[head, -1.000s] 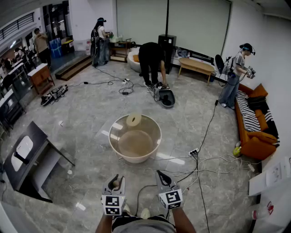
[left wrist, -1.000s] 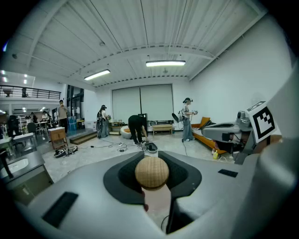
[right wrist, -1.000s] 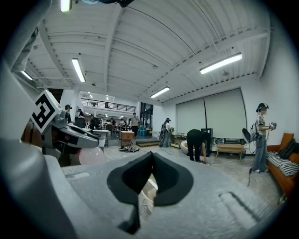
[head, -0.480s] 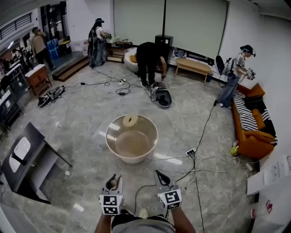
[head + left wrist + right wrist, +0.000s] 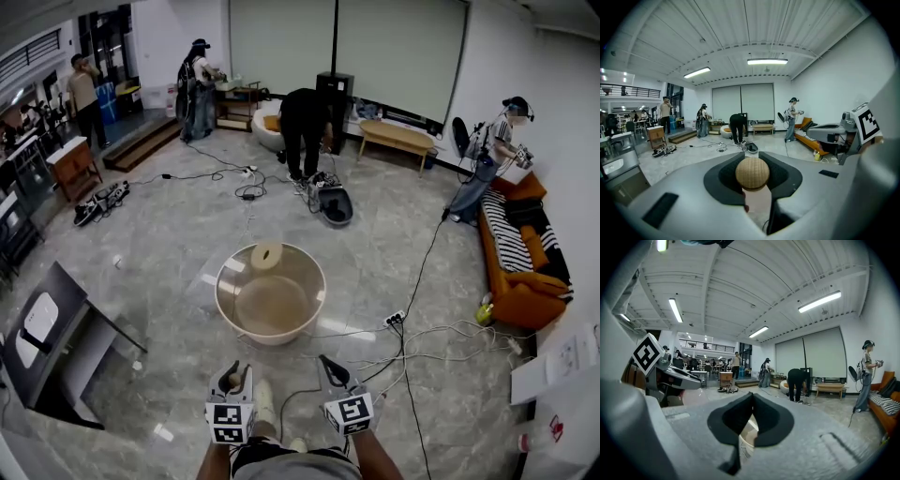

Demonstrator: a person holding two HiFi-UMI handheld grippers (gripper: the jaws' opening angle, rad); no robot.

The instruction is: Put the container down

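Note:
In the left gripper view a round woven wooden ball [image 5: 752, 172] on a pale stem sits between the jaws of my left gripper [image 5: 753, 180], which is shut on it. The head view shows that gripper [image 5: 233, 375] low at the centre left, with a brown bit in its jaws. My right gripper [image 5: 330, 367] is beside it, shut with nothing in it; its tips meet [image 5: 751, 399]. A wide beige basin [image 5: 223, 281] stands on the floor ahead of both grippers, and a pale round disc [image 5: 267, 253] rests at its far rim.
Cables and a power strip [image 5: 398, 318] lie on the floor right of the basin. A black table [image 5: 58, 319] stands at the left, an orange sofa [image 5: 525, 277] at the right. Several people stand at the far end. A shoe [image 5: 264, 403] shows between the grippers.
The view has shifted forward a little, so the basin sits slightly lower and further left in the picture. A shoe has come into view between the grippers. Both grippers hold the same pose.

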